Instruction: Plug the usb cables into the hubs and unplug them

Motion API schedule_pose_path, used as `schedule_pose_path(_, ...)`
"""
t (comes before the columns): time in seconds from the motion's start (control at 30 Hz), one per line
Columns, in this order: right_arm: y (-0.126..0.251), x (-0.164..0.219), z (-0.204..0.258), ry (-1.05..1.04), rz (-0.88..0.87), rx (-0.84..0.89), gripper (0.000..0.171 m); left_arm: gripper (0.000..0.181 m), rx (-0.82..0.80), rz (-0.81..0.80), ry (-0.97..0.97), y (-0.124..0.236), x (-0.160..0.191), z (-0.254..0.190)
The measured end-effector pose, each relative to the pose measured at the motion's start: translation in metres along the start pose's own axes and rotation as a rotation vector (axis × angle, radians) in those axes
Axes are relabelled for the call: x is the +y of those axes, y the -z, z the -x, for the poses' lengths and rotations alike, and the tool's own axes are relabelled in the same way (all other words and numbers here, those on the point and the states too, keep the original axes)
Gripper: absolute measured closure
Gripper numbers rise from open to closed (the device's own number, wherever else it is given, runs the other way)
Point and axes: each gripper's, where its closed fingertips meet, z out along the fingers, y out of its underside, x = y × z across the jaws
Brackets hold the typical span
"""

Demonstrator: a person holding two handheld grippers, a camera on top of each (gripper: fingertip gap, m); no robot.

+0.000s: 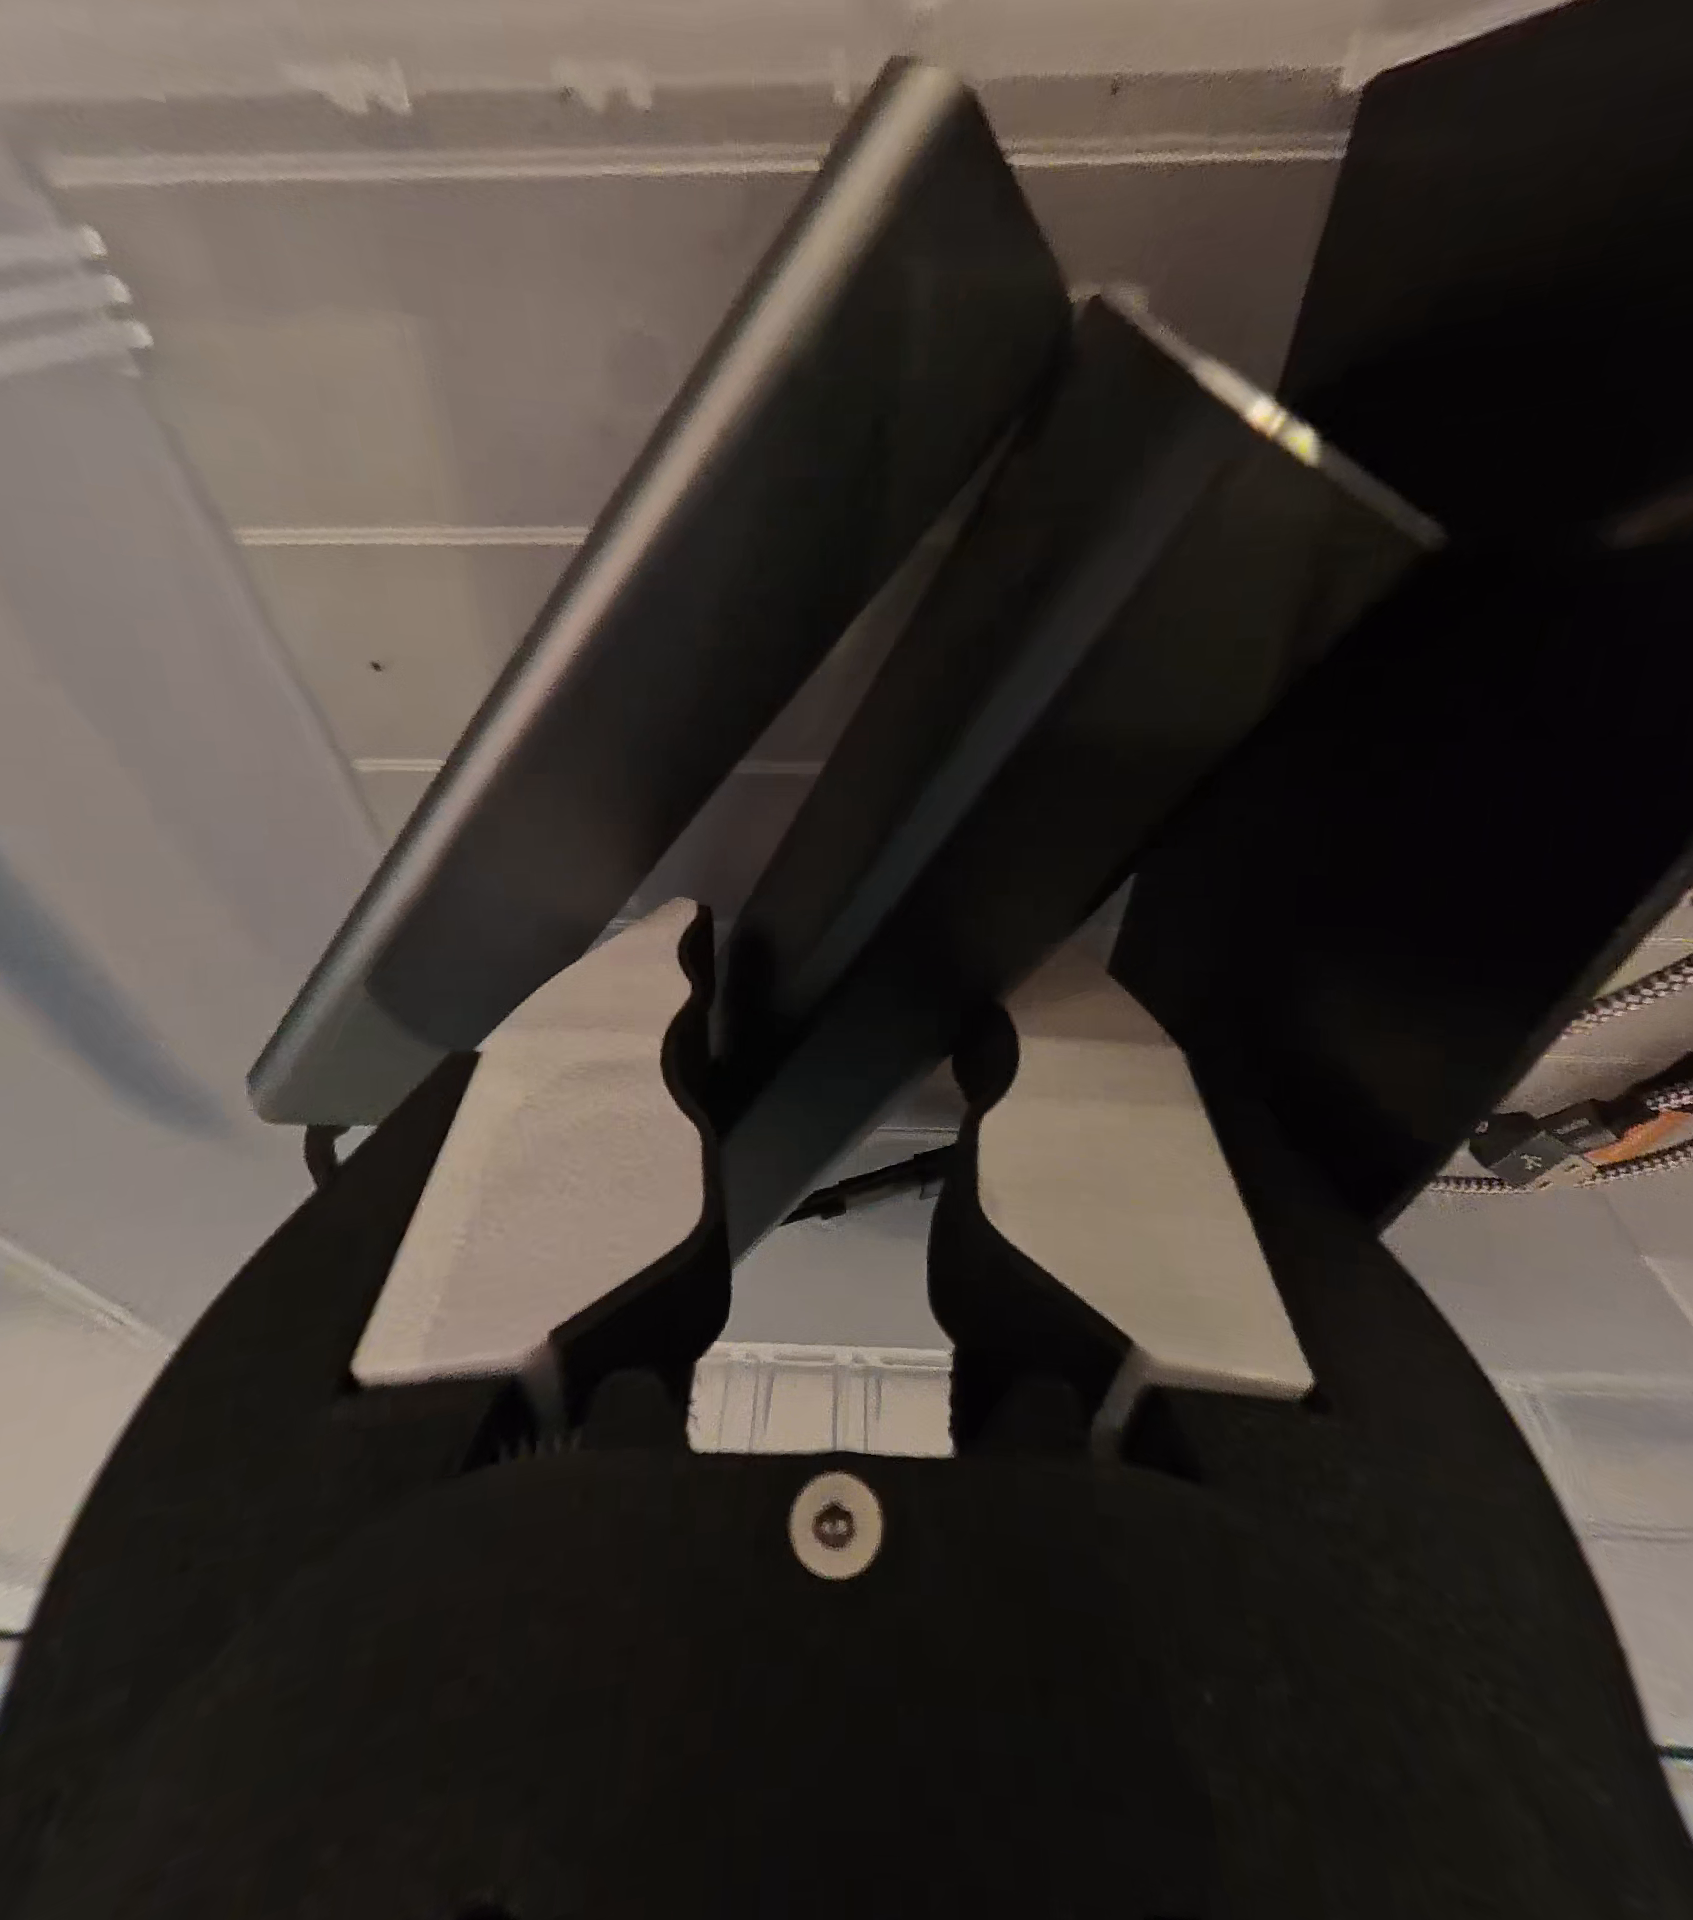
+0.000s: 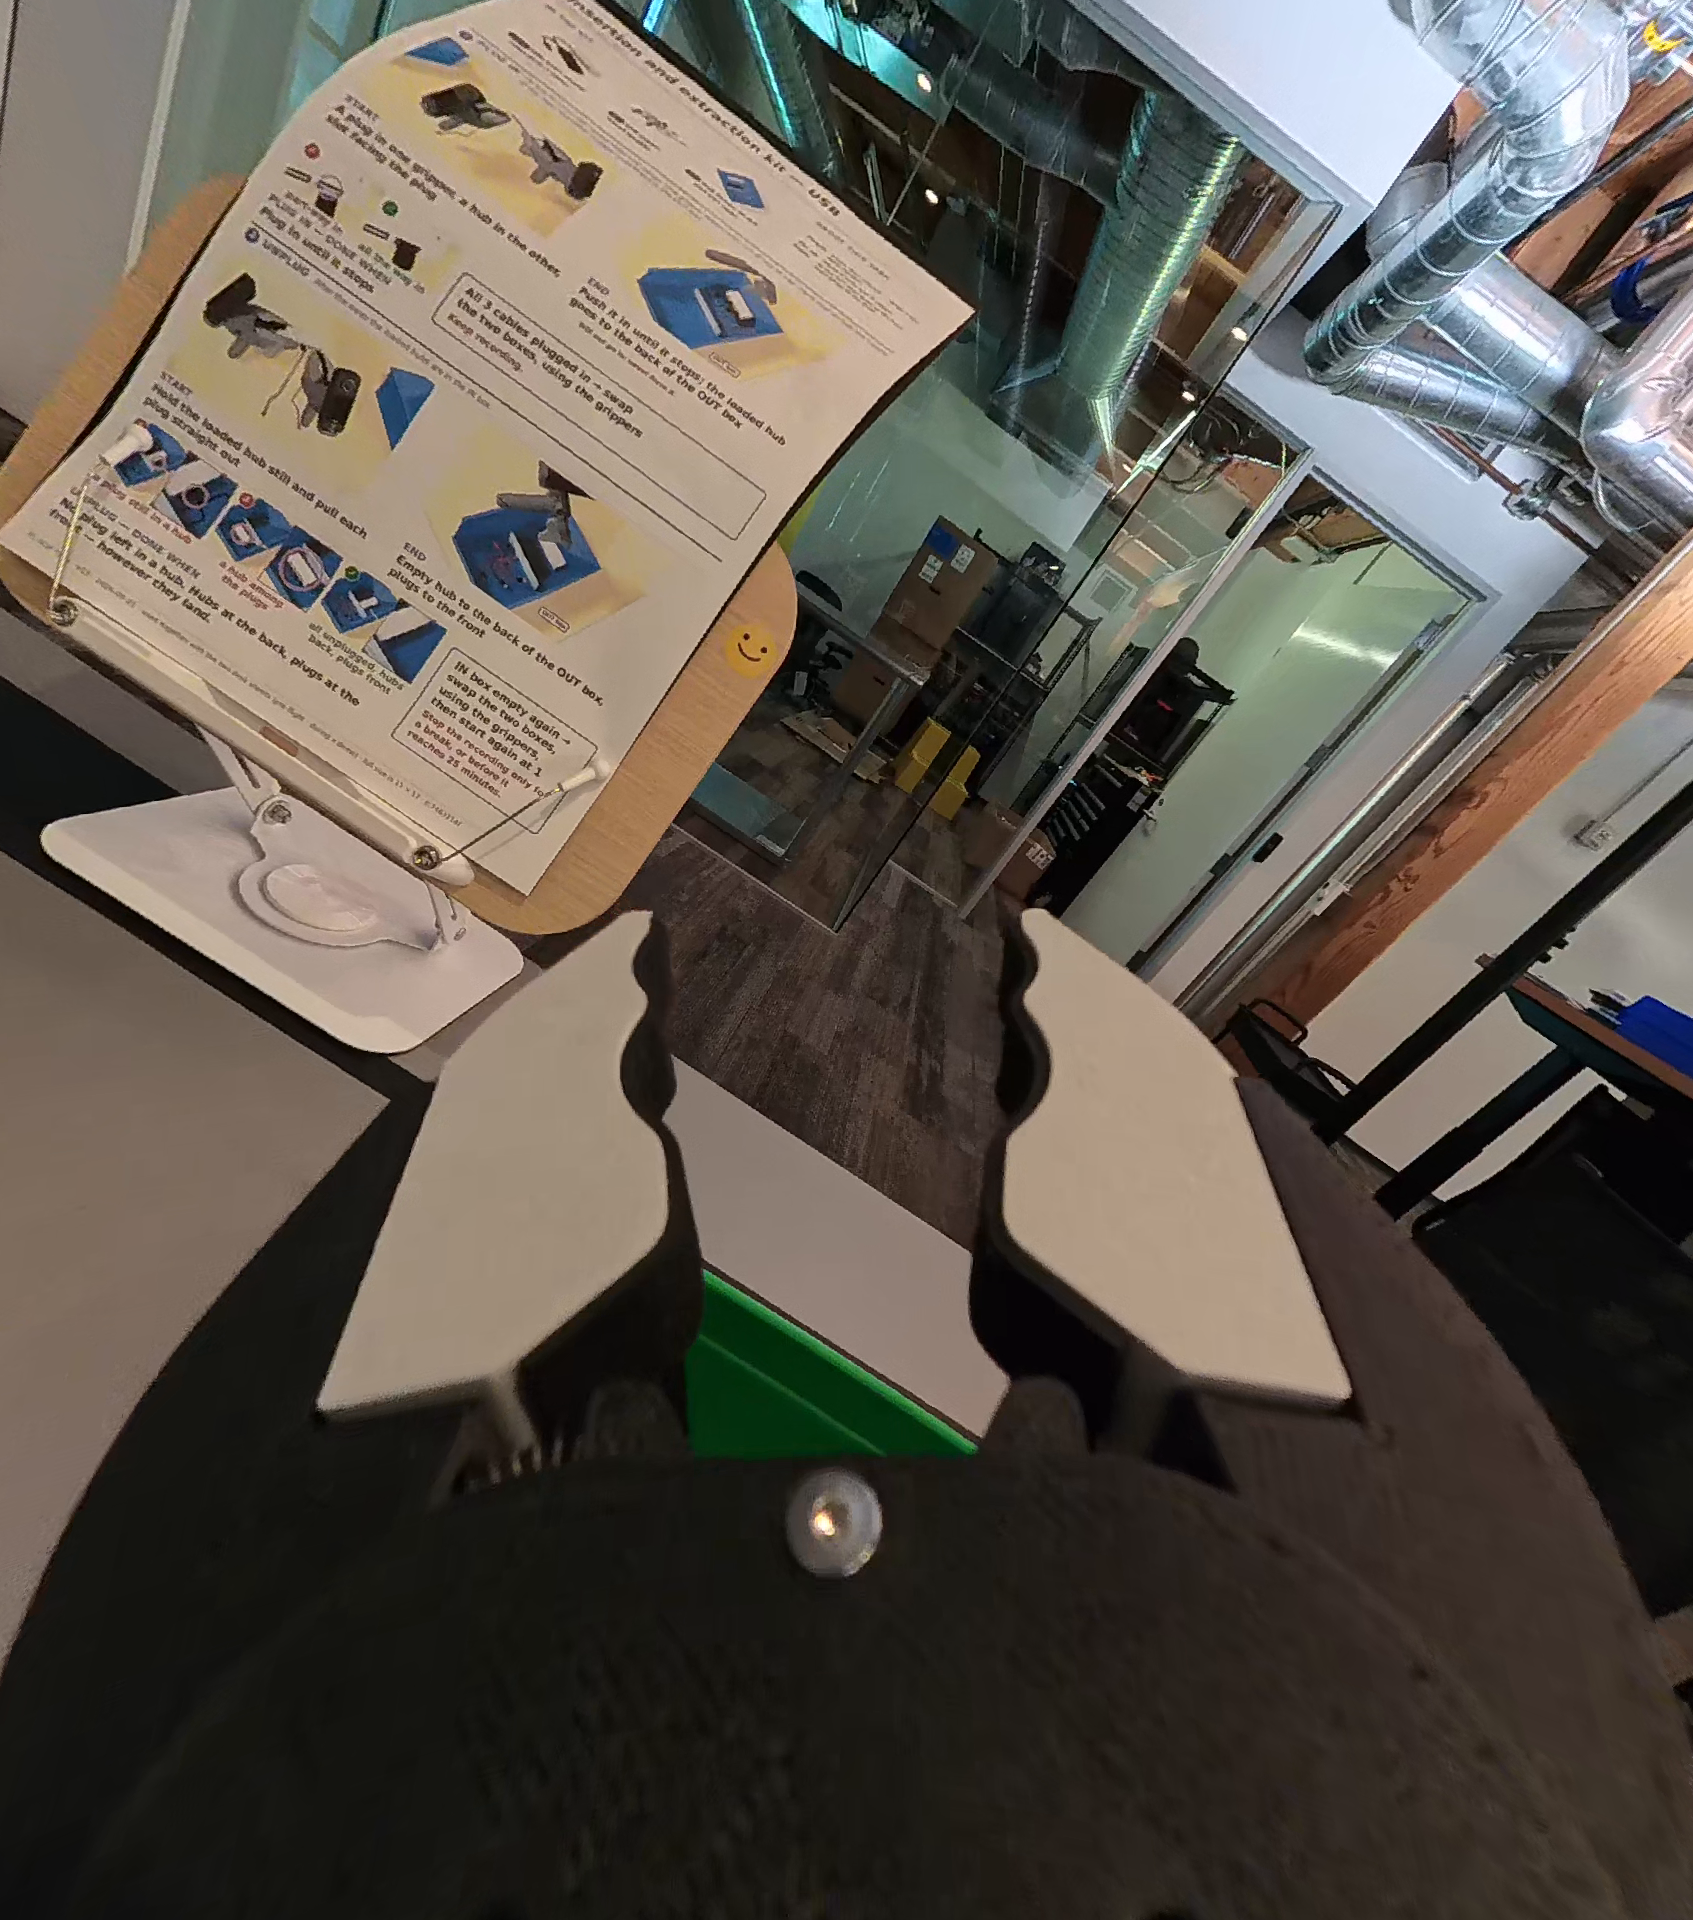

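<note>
Between left tool (image 1: 837, 1023) tips, dark hub (image 1: 1060, 748) seemingly gripped, right tool (image 2: 831, 1023) wide, empty, facing printed sheet (image 2: 509, 395)

Three slim dark grey slab-shaped hubs stand tilted side by side inside a pale box: the leftmost hub (image 1: 676, 582), the middle hub (image 1: 1060, 727) and a black one at the right (image 1: 1507, 623). Braided black-and-white cables (image 1: 1673, 1049) lie against the box's right wall, one dark plug with an orange collar (image 1: 1548, 1148) loose, unplugged.
</note>
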Motion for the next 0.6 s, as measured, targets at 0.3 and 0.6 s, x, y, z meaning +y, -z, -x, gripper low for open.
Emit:
schedule_pose_path(0.3,0.009,-0.001,-0.014,-0.022,-0.024,0.017,0.111,0.146,-0.097,-0.047,0.115,0.048,0.002,0.011)
schedule_pose_path(0.6,0.025,-0.003,-0.035,-0.092,-0.069,0.041,0.112,0.149,-0.098,-0.362,0.375,0.162,-0.011,0.005)
